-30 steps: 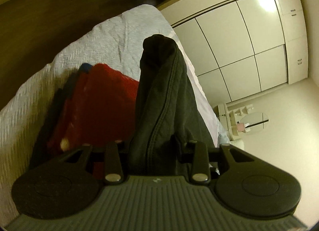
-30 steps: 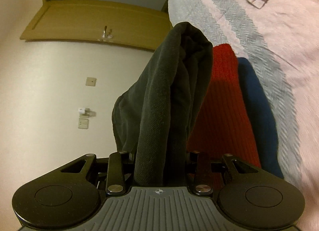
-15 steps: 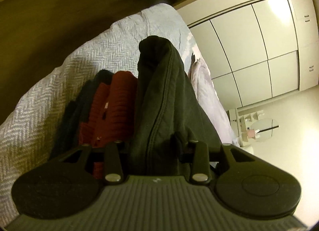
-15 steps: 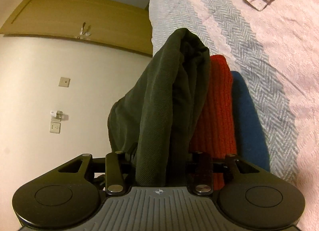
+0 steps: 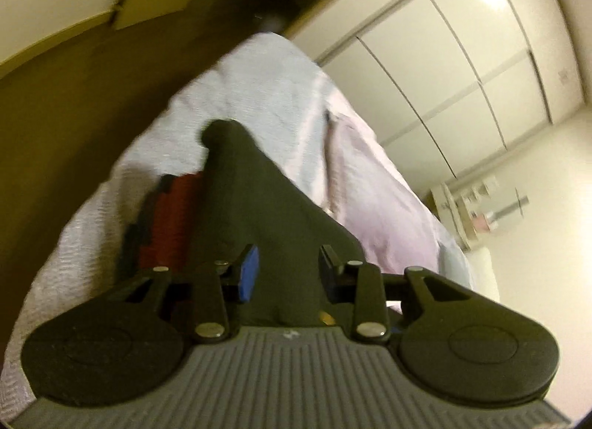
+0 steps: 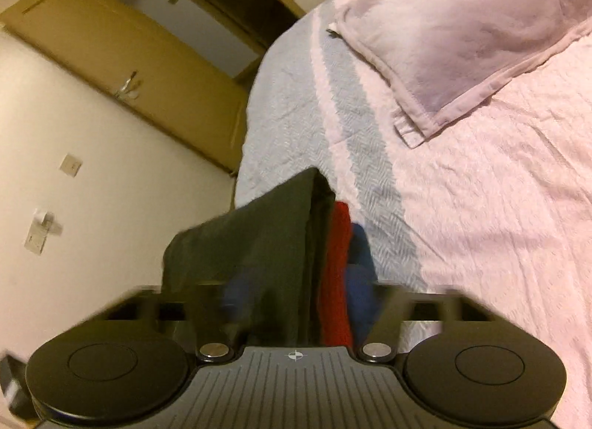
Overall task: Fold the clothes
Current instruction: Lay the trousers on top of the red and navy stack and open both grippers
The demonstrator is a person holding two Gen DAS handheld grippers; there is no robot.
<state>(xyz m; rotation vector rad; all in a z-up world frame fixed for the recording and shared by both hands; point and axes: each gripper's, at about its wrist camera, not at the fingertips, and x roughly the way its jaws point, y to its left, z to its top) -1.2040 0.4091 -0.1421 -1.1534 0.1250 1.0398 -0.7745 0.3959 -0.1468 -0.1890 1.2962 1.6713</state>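
Note:
A folded dark grey garment (image 5: 255, 207) lies on top of a folded red knit (image 5: 170, 214) and a folded blue piece (image 6: 360, 244) on the bed. It also shows in the right wrist view (image 6: 266, 236), with the red knit (image 6: 338, 273) under it. My left gripper (image 5: 286, 273) is open, its blue-padded fingers on either side of the dark garment's near end. My right gripper (image 6: 296, 299) is open too, its fingers blurred and spread wide around the stack's near edge.
The bed has a white-blue herringbone cover (image 5: 251, 88) and a pink quilt (image 6: 481, 207) with a pillow (image 6: 462, 44). Dark floor (image 5: 74, 114) lies beside the bed. Wardrobe doors (image 5: 462, 59), a wooden door (image 6: 129, 59) and a dresser (image 5: 477, 207) stand around.
Both grippers have opened and let go of the dark garment, which now lies lower, on the red and blue stack. Both cameras have pulled back a little.

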